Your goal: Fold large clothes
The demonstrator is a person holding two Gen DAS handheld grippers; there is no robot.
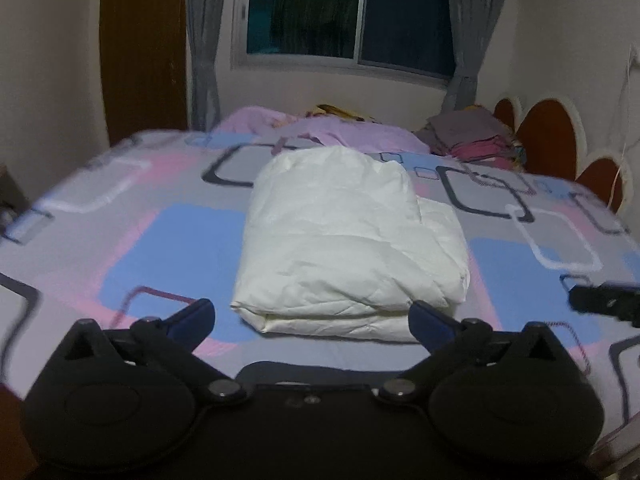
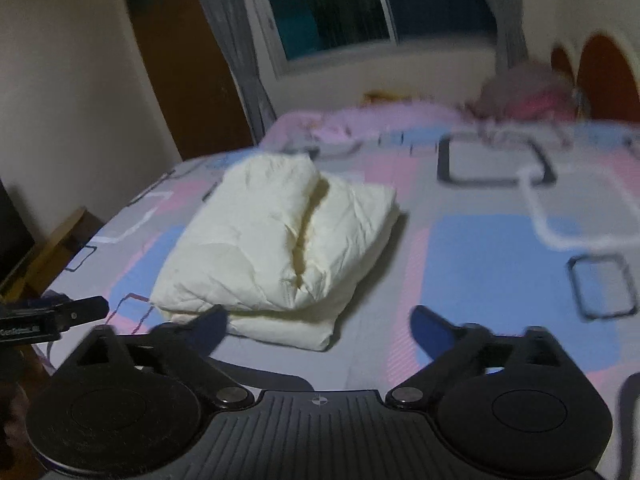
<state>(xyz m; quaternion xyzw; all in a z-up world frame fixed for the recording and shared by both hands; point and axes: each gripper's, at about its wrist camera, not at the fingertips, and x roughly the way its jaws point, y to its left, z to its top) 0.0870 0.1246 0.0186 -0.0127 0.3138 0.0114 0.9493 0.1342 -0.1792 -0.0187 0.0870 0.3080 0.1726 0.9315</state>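
Both grippers hang clear of the folded white garment, which lies mid-bed on the patterned bedsheet. My left gripper has its fingers spread wide and empty, and my right gripper likewise. I judge the fold finished, so I should back straight off without snagging the near edge. From the left wrist I see the folded clothes stack sharply by the headboard; the right wrist shows the garment's centre crease instead.
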